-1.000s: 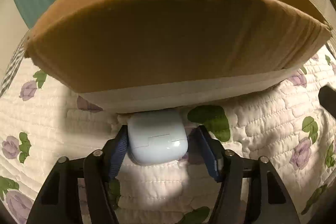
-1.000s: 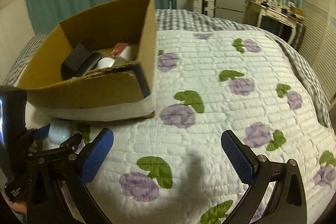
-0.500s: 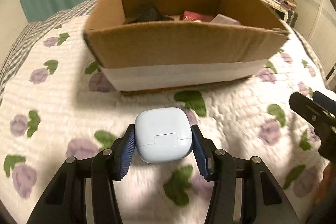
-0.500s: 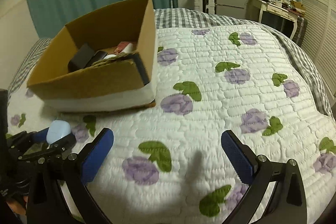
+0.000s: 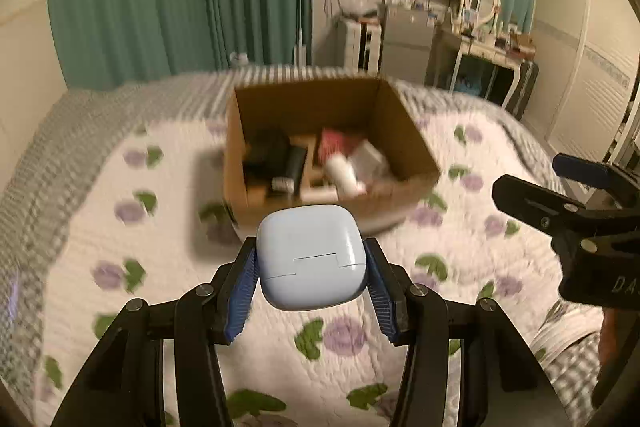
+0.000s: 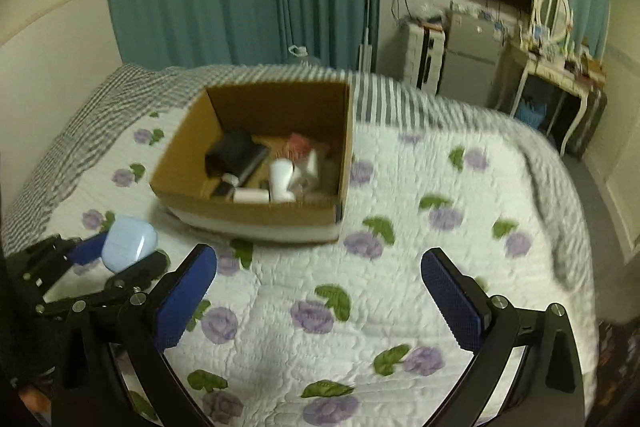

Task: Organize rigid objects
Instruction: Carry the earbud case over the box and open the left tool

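Note:
My left gripper [image 5: 310, 267] is shut on a pale blue earbud case [image 5: 311, 255] and holds it in the air above the bed, in front of the open cardboard box [image 5: 416, 183]. The case also shows in the right wrist view [image 6: 129, 244], left of the box [image 6: 256, 217]. The box holds several items: black objects, white bottles, a red item. My right gripper [image 6: 318, 285] is open and empty above the quilt, to the right of the left gripper [image 6: 116, 263].
The floral quilt [image 6: 400, 267] covers the bed, with a grey checked blanket [image 6: 80, 131] at the far end. Teal curtains, a small fridge and a dressing table [image 6: 552, 75] stand beyond the bed.
My left gripper has closed on the earbud case and lifted it well up from the quilt beside the box. The right gripper has risen too and stays open.

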